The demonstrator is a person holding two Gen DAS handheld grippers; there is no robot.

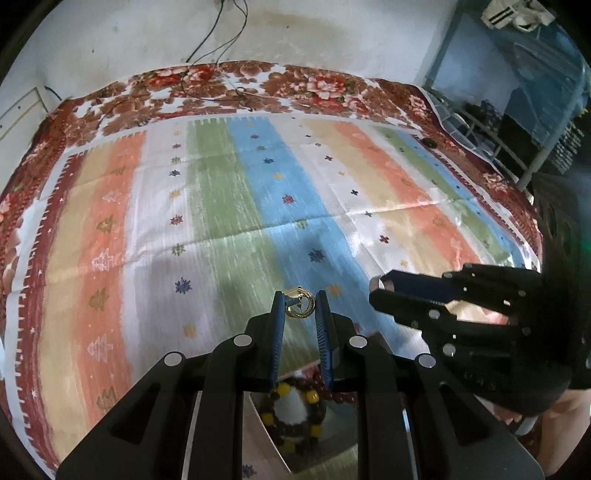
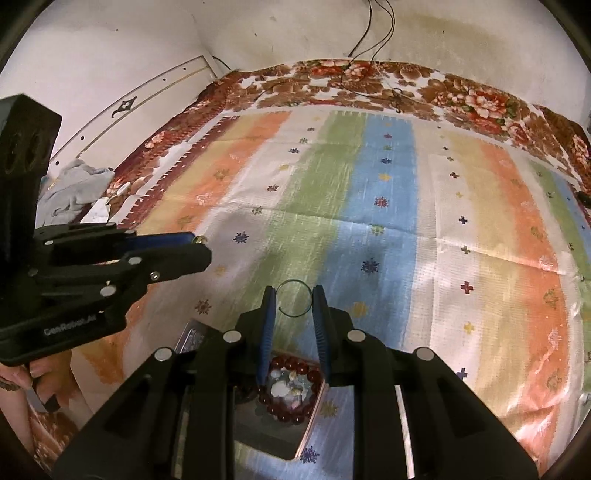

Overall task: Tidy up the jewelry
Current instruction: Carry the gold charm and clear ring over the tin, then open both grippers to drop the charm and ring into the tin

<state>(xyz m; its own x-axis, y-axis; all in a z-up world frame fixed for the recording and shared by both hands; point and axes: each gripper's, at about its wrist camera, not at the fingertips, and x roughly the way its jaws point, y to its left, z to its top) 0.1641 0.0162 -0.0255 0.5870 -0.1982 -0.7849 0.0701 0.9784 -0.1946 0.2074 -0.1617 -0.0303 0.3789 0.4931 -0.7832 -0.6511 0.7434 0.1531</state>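
A small gold ring-shaped ornament sits low in the centre of the frame, pinched between the narrowly parted jaws of the left gripper. The right gripper, jaws similarly parted, grasps a thin wire hoop above a tray holding a red bead bracelet.

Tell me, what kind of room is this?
Probably a bedroom at home: a striped cloth lies over a flowered blanket like a bed, with crumpled clothes by a stained wall.
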